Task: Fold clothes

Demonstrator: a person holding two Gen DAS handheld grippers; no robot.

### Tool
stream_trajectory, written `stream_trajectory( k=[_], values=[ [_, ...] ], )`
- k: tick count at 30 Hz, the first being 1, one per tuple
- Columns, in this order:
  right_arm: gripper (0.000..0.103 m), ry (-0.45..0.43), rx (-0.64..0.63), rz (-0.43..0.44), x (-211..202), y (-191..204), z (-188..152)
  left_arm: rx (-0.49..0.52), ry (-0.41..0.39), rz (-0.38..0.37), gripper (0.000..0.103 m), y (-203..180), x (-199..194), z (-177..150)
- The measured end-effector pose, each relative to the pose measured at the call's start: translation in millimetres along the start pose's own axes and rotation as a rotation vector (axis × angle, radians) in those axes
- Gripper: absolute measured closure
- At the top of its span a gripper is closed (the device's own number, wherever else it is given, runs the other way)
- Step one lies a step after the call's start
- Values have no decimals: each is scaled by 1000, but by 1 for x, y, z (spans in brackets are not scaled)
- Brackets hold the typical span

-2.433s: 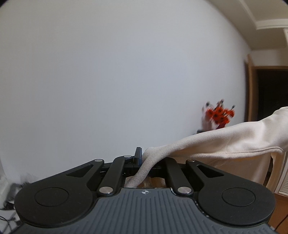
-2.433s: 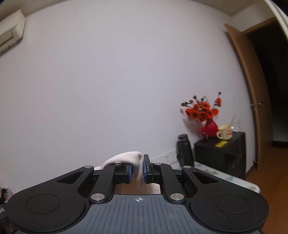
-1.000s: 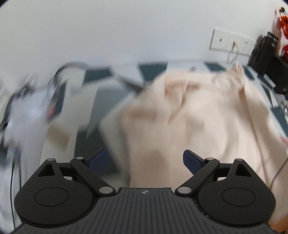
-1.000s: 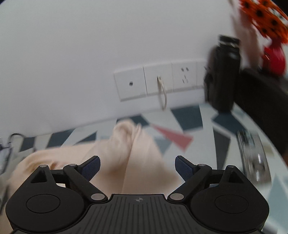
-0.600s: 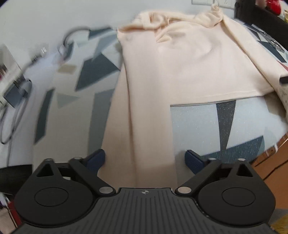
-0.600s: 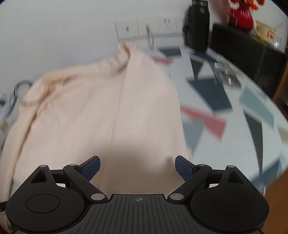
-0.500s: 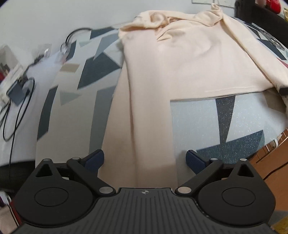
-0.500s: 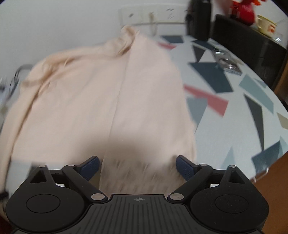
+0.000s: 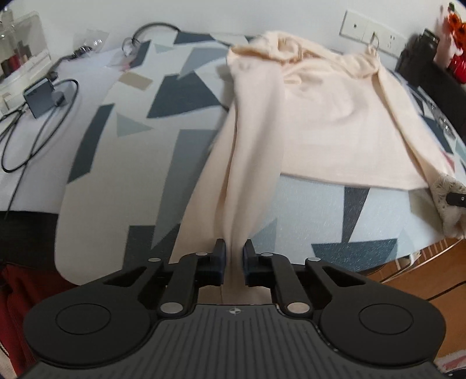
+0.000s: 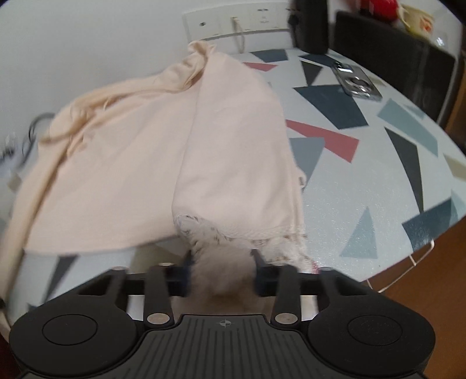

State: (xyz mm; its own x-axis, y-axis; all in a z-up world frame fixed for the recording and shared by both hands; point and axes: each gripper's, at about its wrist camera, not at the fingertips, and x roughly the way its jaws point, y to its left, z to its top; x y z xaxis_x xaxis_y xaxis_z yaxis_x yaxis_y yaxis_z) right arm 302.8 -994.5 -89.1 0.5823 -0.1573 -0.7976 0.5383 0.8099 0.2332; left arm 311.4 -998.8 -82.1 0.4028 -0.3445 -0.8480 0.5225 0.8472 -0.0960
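The table (image 9: 96, 163), under its cloth of grey and blue triangles, fills the view ahead of both tongs. On it, straight out from both, the cream top (image 9: 329, 125) lies spread flat, collar end far from the tongs by the wall sockets (image 10: 233, 22), hem towards them. No fold has been made in the body yet.

The left sleeve (image 9: 247, 175) runs from the far shoulder straight back to the left tongs (image 9: 233, 258). Their jaws have just been closing and now stand nearly together, pinching the cuff end of that sleeve, which bunches into a narrow pleat between the pads.

The right sleeve (image 10: 241, 163) lies along the right side of the body and ends at the right tongs (image 10: 222, 272), its cuff turned to show a fleecy lining. These jaws have also just been closing; the cuff fills the gap between them and both pads seem to press on it, though blur makes the contact less sure than on the left. In the left view the right tongs show only as a dark tip at the far right, against that same cuff.

Off to the left of the left tongs lie a small grey box (image 9: 40, 97) and cables (image 9: 35, 137); right of the right tongs, a foil pack (image 10: 355, 83).

As I judge it, the task is at its start: the top is laid out, both cuffs are taken, and the sleeve folds and every body fold remain.
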Motion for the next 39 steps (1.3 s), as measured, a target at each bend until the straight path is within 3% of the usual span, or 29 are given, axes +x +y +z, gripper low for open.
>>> stream_trajectory(
  k=[5,13,15,17,21,23,26,30,34,37,39],
  values=[
    [91,-78,131,78,-34,-24,21,-57,-83,-69,91,6,-45,16],
    [92,-303,308,191,-92,-49,86,-117,-335,-187,92,13,-119,88],
    [92,-350,325,211,-96,-47,109,-100,-395,-179,92,9,-124,115],
    [92,-395,319,234,-99,-42,131,-81,-476,-124,92,0,-124,143],
    [92,-449,189,292,-93,-6,163,-84,-582,-64,91,-25,-107,182],
    [92,-431,118,313,-80,14,170,-77,-572,-75,91,-40,-81,191],
    [92,-307,31,322,-35,42,168,-53,-495,-80,91,-62,-29,208],
    [92,-104,-70,276,47,64,152,-8,-286,-101,91,-85,55,219],
    [90,30,-176,254,101,77,135,124,-94,-104,90,-109,111,200],
    [78,93,-212,287,117,80,135,224,25,-73,85,-126,143,182],
    [62,112,-237,317,116,83,144,303,9,-46,78,-134,138,180]
  ],
)
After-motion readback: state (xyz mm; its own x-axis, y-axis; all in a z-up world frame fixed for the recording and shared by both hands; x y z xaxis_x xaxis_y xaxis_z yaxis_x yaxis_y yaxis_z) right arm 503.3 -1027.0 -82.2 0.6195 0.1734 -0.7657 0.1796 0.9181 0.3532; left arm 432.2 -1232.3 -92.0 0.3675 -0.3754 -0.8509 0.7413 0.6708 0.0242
